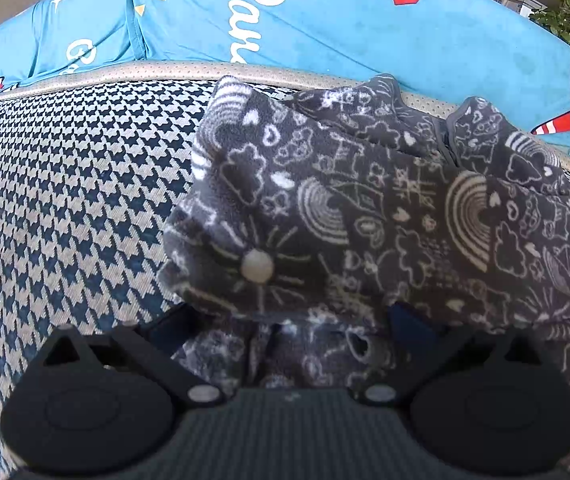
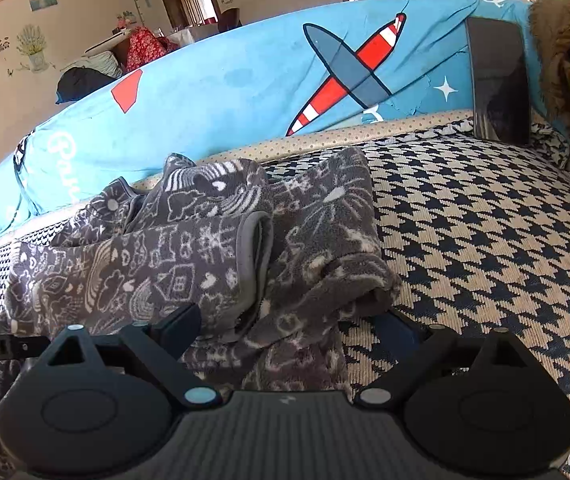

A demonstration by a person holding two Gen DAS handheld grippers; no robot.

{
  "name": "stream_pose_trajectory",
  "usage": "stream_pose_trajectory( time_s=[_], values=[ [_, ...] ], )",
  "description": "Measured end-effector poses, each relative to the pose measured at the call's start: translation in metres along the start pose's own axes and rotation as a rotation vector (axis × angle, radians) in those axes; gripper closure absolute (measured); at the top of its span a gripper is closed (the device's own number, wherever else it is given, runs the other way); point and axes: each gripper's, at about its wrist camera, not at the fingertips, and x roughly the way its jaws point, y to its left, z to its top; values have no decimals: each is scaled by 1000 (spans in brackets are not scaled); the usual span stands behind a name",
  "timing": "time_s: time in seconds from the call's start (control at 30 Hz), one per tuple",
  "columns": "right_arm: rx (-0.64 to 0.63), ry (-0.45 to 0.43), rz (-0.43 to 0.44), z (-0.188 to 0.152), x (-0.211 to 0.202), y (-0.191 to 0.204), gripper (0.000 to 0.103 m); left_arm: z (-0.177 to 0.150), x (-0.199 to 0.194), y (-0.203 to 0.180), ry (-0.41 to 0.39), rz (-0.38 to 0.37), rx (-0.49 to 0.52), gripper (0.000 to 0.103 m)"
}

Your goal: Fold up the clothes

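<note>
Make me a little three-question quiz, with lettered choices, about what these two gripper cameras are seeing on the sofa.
1. Where does the dark phone stand?
A. Flat on the garment
B. Upright against the blue cover, far right
C. Between the gripper fingers

2. What colour is the garment?
A. Grey with white doodles
B. Plain red
C. Yellow stripes

3. How does the right gripper stand?
A. Shut tight on the phone
B. Open wide, with the garment's edge between its fingers
C. Out of view

Answers: 1 B, it leans upright on the blue cover at the seat's back edge. 2 A, white rainbows, clouds and hearts show on grey fleece. 3 B, both fingers sit far apart with cloth lying loose between them.
</note>
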Motion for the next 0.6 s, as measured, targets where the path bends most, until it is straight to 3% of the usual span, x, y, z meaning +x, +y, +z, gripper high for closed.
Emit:
stream_pose_trajectory(
  time_s=[0.1,0.23,0.33,0.6],
  values=[
    [15,-20,-20,1,0,0,20,1,0,2,4,-8,-6,0],
    [47,-28,5,2,2,-2,48,0,-1,4,7,-14,-2,0],
    [55,-32,12,2,2,-1,59,0,-1,5,10,-18,-3,0],
    [70,-46,27,-3,6,-3,56,1,-4,8,17,-30,-24,0]
  ],
)
